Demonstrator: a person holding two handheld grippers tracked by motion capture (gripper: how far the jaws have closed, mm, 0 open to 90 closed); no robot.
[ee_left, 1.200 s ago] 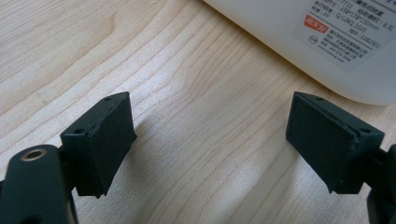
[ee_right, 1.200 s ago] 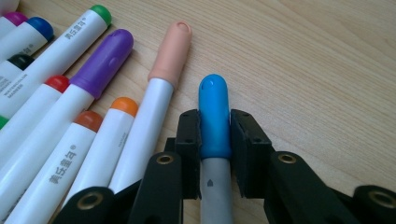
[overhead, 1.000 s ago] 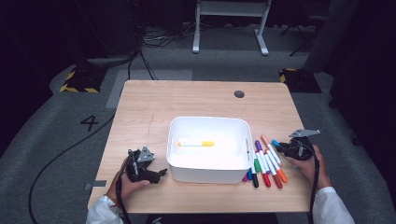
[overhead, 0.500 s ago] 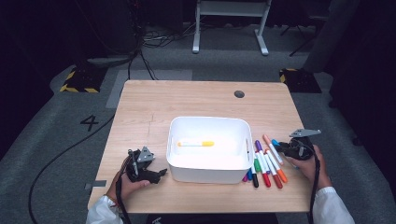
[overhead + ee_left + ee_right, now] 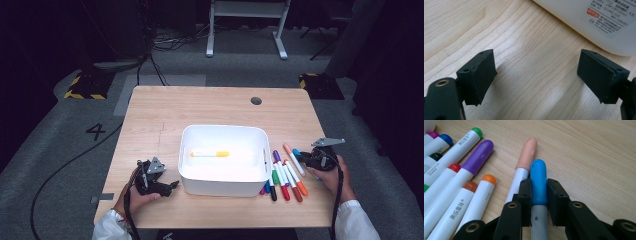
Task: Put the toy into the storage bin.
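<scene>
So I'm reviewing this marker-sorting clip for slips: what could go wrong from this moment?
The right gripper is shut on the blue marker at its cap, so the cap might pull off or the marker swing as it lifts. The peach marker lies right against it and may get dragged or rolled. On the way to the white bin, the marker could clip the near rim beside the other markers.

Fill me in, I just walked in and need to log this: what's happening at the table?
A person is sorting markers into a white bin. The right gripper has its jaws shut on a blue-capped marker on the table. The left gripper rests open beside the bin. A yellow marker lies inside.
</scene>
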